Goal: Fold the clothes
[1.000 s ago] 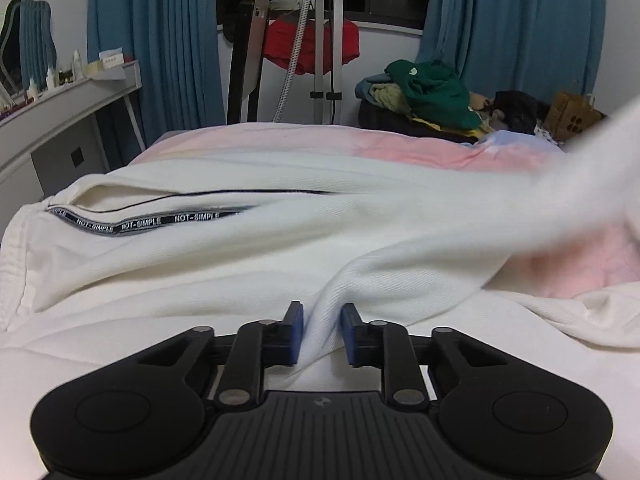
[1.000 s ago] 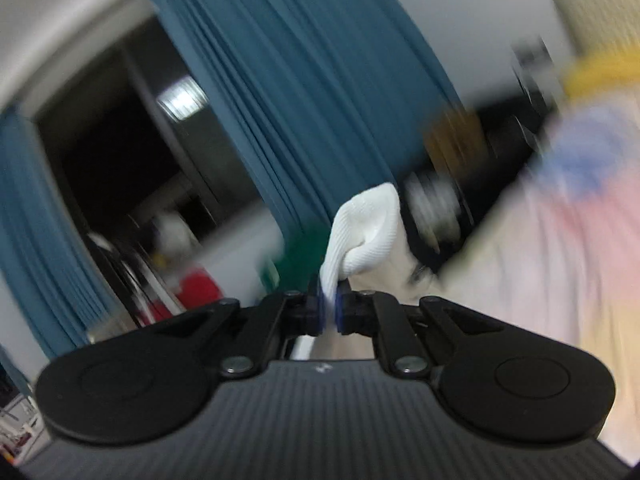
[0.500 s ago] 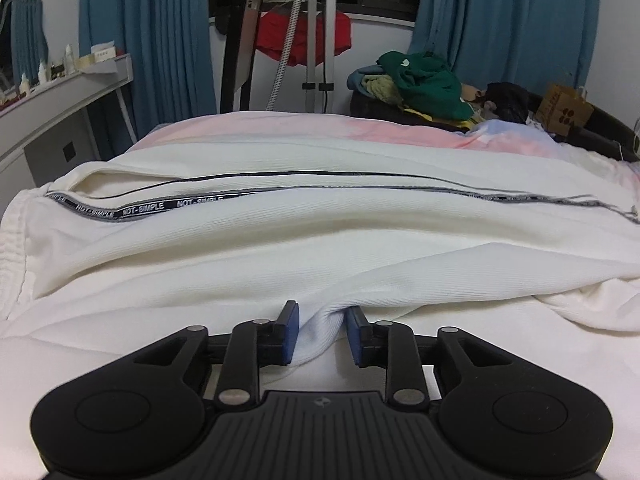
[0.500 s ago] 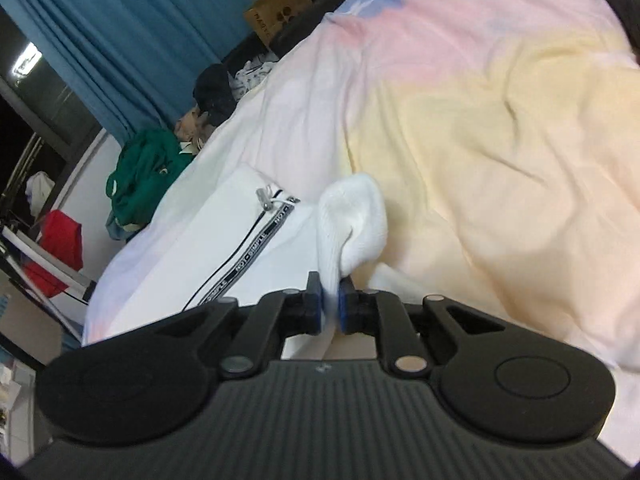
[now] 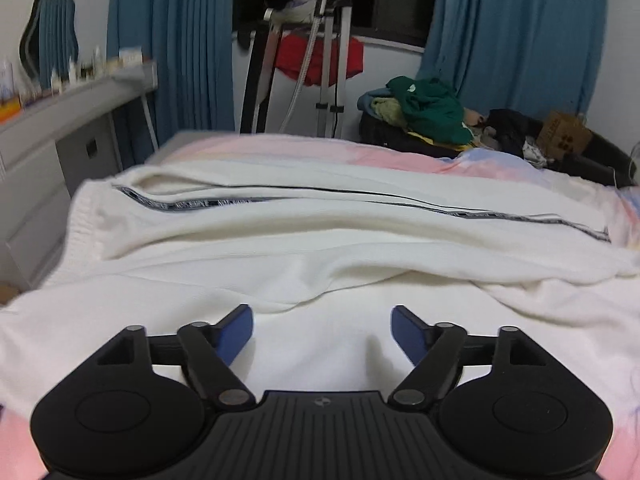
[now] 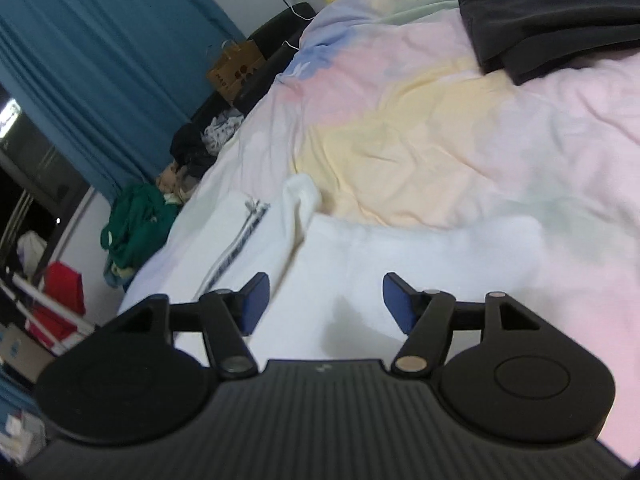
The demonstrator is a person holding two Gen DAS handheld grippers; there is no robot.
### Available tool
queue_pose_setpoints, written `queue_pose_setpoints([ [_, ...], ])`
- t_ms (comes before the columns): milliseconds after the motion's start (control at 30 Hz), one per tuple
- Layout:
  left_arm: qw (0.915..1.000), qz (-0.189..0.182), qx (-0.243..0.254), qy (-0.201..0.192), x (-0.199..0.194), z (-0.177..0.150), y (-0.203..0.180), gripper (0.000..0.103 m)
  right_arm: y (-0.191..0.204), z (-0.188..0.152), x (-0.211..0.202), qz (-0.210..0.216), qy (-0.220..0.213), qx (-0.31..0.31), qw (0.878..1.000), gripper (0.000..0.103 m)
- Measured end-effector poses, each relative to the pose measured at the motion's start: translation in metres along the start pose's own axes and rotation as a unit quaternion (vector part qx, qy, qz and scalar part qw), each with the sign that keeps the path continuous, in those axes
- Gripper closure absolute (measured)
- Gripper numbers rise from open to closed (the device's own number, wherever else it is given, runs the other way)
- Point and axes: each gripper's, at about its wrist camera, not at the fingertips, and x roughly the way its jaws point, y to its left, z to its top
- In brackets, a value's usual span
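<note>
Both grippers – L (image 5: 322,334) & R (image 6: 324,304) – spread wide, holding nothing. White jacket (image 5: 320,248) lies across bed (image 6: 460,128), sleeve (image 6: 300,200) laid over body. Risk: loose knit slips or bunches w/o a hold – fold edges go crooked; fingers could snag fabric.

The white knit zip-up garment (image 5: 320,240) lies across the pastel bedsheet (image 6: 460,120), a folded black garment (image 6: 540,12) farther up (well apart), a heap of clothes (image 5: 424,112) behind the bed.
</note>
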Motion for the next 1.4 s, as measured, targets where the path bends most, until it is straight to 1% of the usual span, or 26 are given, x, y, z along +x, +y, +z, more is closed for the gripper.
queue_pose_setpoints([
  [67,1.0000,0.002,0.006,-0.001,-0.014,-0.007,-0.004,0.015,-0.005,-0.007,-0.013,0.004,-0.001,-0.011,1.000,0.037],
  [100,1.0000,0.002,0.009,-0.002,-0.021,-0.011,-0.006,0.012,-0.008,-0.010,-0.017,0.006,0.000,-0.013,1.000,0.032],
  [133,1.0000,0.002,-0.002,0.005,-0.025,-0.015,-0.001,0.010,-0.014,-0.011,-0.018,0.006,0.004,-0.004,1.000,0.020],
  [167,0.9999,0.001,-0.013,0.011,-0.028,-0.019,0.003,0.006,-0.019,-0.011,-0.018,0.007,0.008,0.006,1.000,0.019],
  [233,0.9994,0.009,-0.030,0.017,-0.038,-0.024,0.016,0.003,-0.027,-0.012,-0.017,0.004,0.017,0.019,1.000,0.019],
  [300,0.9985,0.029,-0.043,0.016,-0.045,-0.026,0.026,0.000,-0.034,-0.013,-0.014,-0.001,0.027,0.028,0.999,0.019],
  [367,0.9968,0.048,-0.062,0.016,-0.052,-0.027,0.035,0.000,-0.040,-0.014,-0.006,-0.008,0.041,0.036,0.998,0.020],
  [433,0.9946,0.062,-0.080,0.019,-0.056,-0.028,0.044,0.000,-0.048,-0.014,-0.001,-0.018,0.043,0.045,0.998,0.020],
  [600,0.9907,0.091,-0.097,0.029,-0.056,-0.027,0.051,0.000,-0.066,-0.014,0.014,-0.042,0.048,0.068,0.996,0.021],
  [633,0.9899,0.093,-0.103,0.031,-0.054,-0.027,0.053,0.000,-0.069,-0.012,0.018,-0.046,0.045,0.068,0.996,0.026],
  [767,0.9857,0.093,-0.133,0.045,-0.046,-0.026,0.063,0.000,-0.080,-0.009,0.035,-0.047,0.052,0.083,0.994,0.032],
  [800,0.9845,0.092,-0.140,0.052,-0.044,-0.025,0.066,0.000,-0.081,-0.009,0.038,-0.044,0.051,0.088,0.994,0.037],
  [833,0.9831,0.090,-0.147,0.059,-0.042,-0.025,0.069,0.000,-0.080,-0.008,0.040,-0.044,0.049,0.084,0.994,0.051],
  [867,0.9803,0.091,-0.163,0.064,-0.042,-0.025,0.075,0.000,-0.078,-0.008,0.042,-0.044,0.047,0.081,0.995,0.061],
  [900,0.9772,0.091,-0.179,0.070,-0.042,-0.026,0.081,0.000,-0.076,-0.008,0.042,-0.042,0.044,0.075,0.995,0.082],
  [933,0.9735,0.086,-0.199,0.073,-0.042,-0.026,0.088,0.000,-0.074,-0.007,0.042,-0.041,0.042,0.070,0.996,0.096],
  [967,0.9694,0.081,-0.219,0.077,-0.042,-0.027,0.096,0.000,-0.072,-0.007,0.043,-0.039,0.040,0.065,0.996,0.099],
  [1000,0.9624,0.073,-0.249,0.082,-0.044,-0.028,0.107,0.000,-0.070,-0.006,0.042,-0.037,0.036,0.060,0.997,0.100],
  [1033,0.9548,0.064,-0.278,0.084,-0.045,-0.030,0.118,0.000,-0.069,-0.004,0.039,-0.031,0.023,0.056,0.998,0.100],
  [1067,0.9440,0.052,-0.314,0.087,-0.047,-0.034,0.132,0.000,-0.067,-0.001,0.033,-0.026,0.007,0.050,0.998,0.100],
  [1133,0.9238,0.041,-0.369,0.094,-0.048,-0.040,0.155,0.000,-0.065,0.005,0.023,-0.010,-0.025,0.046,0.999,0.100],
  [1200,0.9016,0.023,-0.419,0.106,-0.046,-0.048,0.179,0.000,-0.068,0.011,0.013,0.010,-0.047,0.058,0.997,0.100],
  [1233,0.8930,0.011,-0.436,0.110,-0.045,-0.051,0.188,0.000,-0.071,0.014,0.010,0.017,-0.052,0.068,0.996,0.100],
  [1300,0.8763,-0.015,-0.468,0.114,-0.043,-0.056,0.203,0.001,-0.078,0.014,0.007,0.017,-0.043,0.083,0.995,0.100],
  [1333,0.8720,-0.022,-0.476,0.111,-0.044,-0.056,0.206,0.001,-0.082,0.014,0.006,0.015,-0.036,0.090,0.995,0.100],
  [1400,0.8687,-0.031,-0.483,0.106,-0.046,-0.055,0.210,0.001,-0.089,0.012,0.004,0.011,-0.021,0.106,0.994,0.100],
])
